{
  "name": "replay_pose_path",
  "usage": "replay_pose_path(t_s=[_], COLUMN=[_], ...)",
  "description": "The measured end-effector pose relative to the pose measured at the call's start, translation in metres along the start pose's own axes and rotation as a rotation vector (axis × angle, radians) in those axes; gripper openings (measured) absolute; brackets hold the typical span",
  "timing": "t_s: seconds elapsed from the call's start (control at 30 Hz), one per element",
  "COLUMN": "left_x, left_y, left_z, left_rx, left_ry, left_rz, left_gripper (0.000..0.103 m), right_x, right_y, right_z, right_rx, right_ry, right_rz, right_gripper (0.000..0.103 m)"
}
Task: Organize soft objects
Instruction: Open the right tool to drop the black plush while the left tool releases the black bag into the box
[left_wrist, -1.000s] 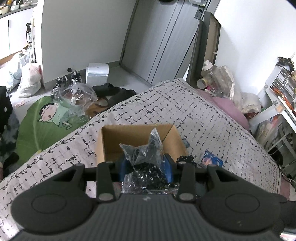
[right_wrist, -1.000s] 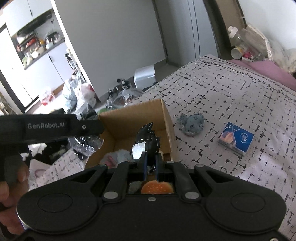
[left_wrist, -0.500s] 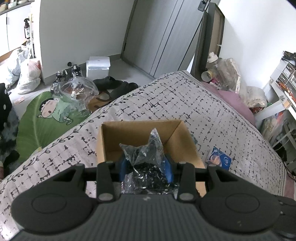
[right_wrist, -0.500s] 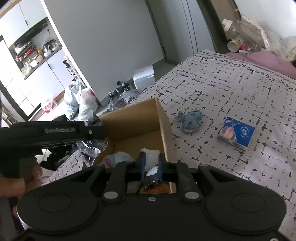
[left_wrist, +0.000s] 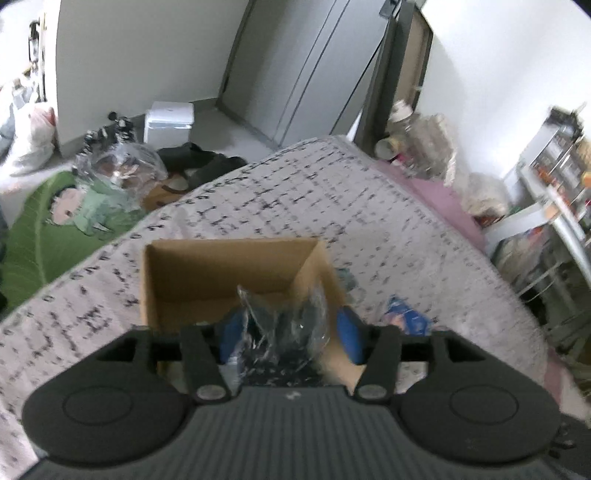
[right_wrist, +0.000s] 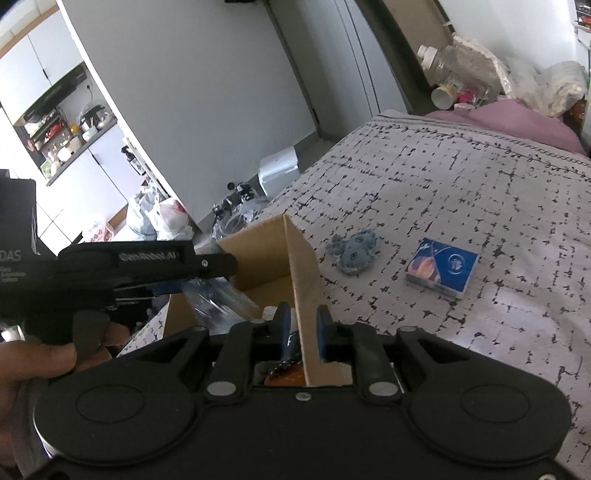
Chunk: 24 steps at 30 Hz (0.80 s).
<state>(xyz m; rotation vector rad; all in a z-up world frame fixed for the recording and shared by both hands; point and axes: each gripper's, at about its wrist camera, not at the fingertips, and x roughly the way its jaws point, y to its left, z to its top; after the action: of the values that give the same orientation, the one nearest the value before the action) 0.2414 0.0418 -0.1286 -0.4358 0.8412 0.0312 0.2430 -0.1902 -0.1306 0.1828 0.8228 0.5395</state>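
An open cardboard box (left_wrist: 221, 266) sits on the patterned bedspread; it also shows in the right wrist view (right_wrist: 299, 258). My left gripper (left_wrist: 290, 332) is over the box with its blue fingers spread wide, and a clear plastic bag of black items (left_wrist: 284, 332) sits loose between them. My right gripper (right_wrist: 301, 325) is open and straddles the box's right wall, one finger inside and one outside. A blue-grey soft toy (right_wrist: 352, 251) lies on the bed right of the box. An orange item shows low inside the box.
A blue tissue pack (right_wrist: 441, 267) lies on the bedspread beyond the toy; it also shows in the left wrist view (left_wrist: 406, 317). A green cartoon cushion (left_wrist: 44, 225), bags and shoes lie on the floor left of the bed. Clutter and a pink pillow (right_wrist: 517, 122) are at the bed's far end.
My left fingers have spread apart from the bag over the box. My right gripper let go of its dark item into the box, opened, and shifted right onto the box's wall.
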Motion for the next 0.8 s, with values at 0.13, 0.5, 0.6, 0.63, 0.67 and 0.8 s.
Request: replay_pose_path(t_s=[0.13,0.5,0.6,0.63,0.67,0.8], left_x=[-0.01,-0.028,-0.028,-0.028,-0.026,-0.017], left_y=[-0.008,-0.034,-0.042,-0.044,-0.046,-0.055], left_z=[-0.001,-0.001,-0.002,-0.002,-0.003,-0.008], left_rx=[0.012,0.104,0.124,0.137,0.156,0.242], left_ry=[-0.039,-0.063,-0.056,-0.049,-0.039,0.032], left_rz=[0.033,0.08,0.087,0.092,0.1,0.143], left_gripper=[0.072,0.078,0.081,0.082,0.082,0.082], right_x=[-0.007,-0.021,-0.023,-0.023,-0.024,-0.02], right_y=[-0.012,-0.049,-0.056,-0.059,-0.062,-0.07], right_z=[-0.001,-0.009,-0.009,-0.009,-0.008,-0.004], right_rx=[0.01,0.034,0.028,0.025,0.015,-0.061], right_ry=[-0.01,-0.025,-0.039,-0.043,-0.048,-0.056], right_rz=[-0.008,-0.039,-0.026,-0.02,-0.013,0.003], right_gripper=[0.02,0.044,0.056,0.06,0.067,0.084])
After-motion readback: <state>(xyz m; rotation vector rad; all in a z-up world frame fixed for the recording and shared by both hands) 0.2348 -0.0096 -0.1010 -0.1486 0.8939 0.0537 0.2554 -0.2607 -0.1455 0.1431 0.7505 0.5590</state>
